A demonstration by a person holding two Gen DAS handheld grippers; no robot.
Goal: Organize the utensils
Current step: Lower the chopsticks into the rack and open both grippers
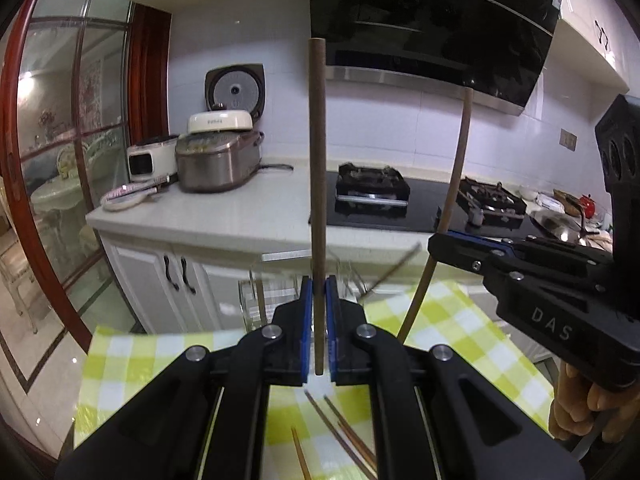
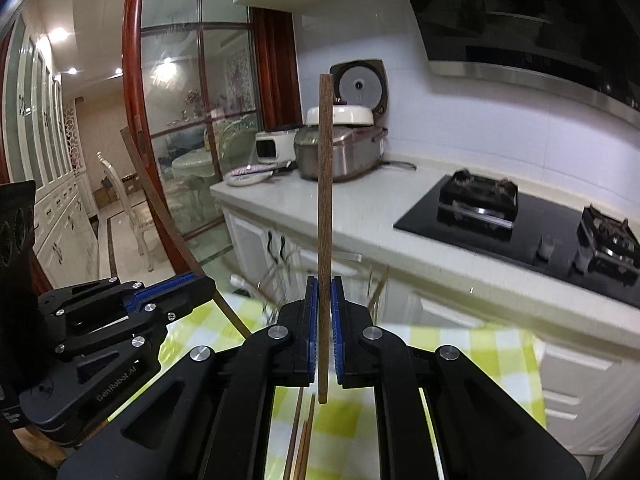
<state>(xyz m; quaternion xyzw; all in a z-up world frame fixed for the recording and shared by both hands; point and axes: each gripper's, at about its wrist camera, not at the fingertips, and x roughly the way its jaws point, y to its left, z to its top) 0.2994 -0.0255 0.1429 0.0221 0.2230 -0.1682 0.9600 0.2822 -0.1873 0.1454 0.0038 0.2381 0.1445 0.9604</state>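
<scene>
two pairs of tongs, each clamped on one brown chopstick held near upright above a yellow-green checked cloth [image 1: 460, 320]. left tongs [image 1: 319, 292] — blue pads pressed against a round-ended chopstick [image 1: 318, 160], which rises well above the tips and ends just below the pads. right tongs [image 2: 324, 292] — pads likewise closed on a square-ended chopstick [image 2: 325, 200]; in the left wrist view these tongs enter from the right edge, their chopstick leaning slightly, with fingers of a hand [image 1: 580, 408] wrapped on the handle below. loose chopsticks [image 1: 340, 432] lie on the cloth beneath both pairs of tongs. a wire holder [image 1: 272, 296], blurred, stands at the far edge of the cloth; its contents cannot be told. behind: a pale counter [image 1: 240, 216] bearing rice cookers [image 1: 218, 160], a black gas hob [image 1: 372, 188], and a dark range hood [image 1: 440, 20] above it.
</scene>
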